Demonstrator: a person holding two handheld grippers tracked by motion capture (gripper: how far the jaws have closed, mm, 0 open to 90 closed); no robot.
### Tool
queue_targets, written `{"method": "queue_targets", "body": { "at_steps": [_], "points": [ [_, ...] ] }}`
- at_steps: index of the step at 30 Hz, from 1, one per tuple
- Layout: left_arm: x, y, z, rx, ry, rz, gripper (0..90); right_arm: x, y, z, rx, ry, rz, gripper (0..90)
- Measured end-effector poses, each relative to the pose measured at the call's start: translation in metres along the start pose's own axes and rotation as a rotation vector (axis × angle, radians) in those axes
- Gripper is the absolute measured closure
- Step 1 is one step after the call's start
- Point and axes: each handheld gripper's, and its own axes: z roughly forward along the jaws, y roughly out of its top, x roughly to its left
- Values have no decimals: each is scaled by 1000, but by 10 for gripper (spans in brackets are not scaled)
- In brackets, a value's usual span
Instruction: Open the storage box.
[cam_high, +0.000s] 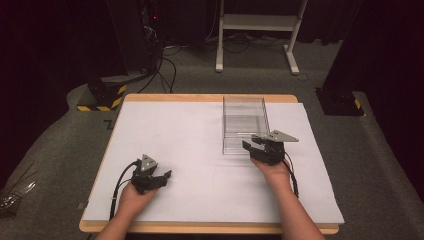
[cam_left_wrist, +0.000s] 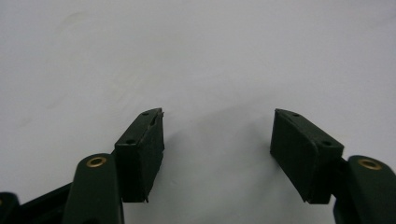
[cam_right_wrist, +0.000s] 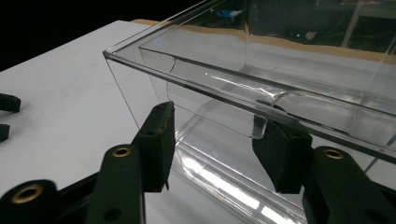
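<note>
A clear plastic box (cam_high: 244, 120) with no lid stands on the white board, right of the middle. My right gripper (cam_high: 252, 144) is at its near end, open. In the right gripper view the gripper (cam_right_wrist: 215, 126) has its jaws spread along the near wall of the box (cam_right_wrist: 210, 74), just under the rim. I cannot tell whether they touch it. My left gripper (cam_high: 165, 177) rests low over the board at the front left, apart from the box. Seen in its own view, the left gripper (cam_left_wrist: 217, 135) is open above bare white board, with nothing between its jaws.
The white board (cam_high: 190, 130) covers a wooden table. Behind the table on the grey carpet are a white metal stand (cam_high: 257, 22), cables, a black-and-yellow striped base (cam_high: 102, 97) at the back left and a black base (cam_high: 340, 102) at the right.
</note>
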Motion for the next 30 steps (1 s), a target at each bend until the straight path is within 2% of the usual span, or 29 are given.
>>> {"method": "queue_targets", "body": {
  "at_steps": [4, 8, 13, 20, 30],
  "points": [
    [0, 0, 0, 1, -1, 0, 351, -5, -1, -1, -6, 14, 7, 566],
    [0, 0, 0, 0, 0, 0, 350, -8, -1, -1, -9, 25, -7, 592],
    [0, 0, 0, 0, -1, -1, 351, -9, -3, -2, -7, 14, -18, 660],
    [0, 0, 0, 1, 0, 0, 350, -15, -5, -6, -11, 41, -26, 727],
    [0, 0, 0, 0, 2, 0, 350, -11, -11, -18, -17, 44, -50, 772]
  ]
}}
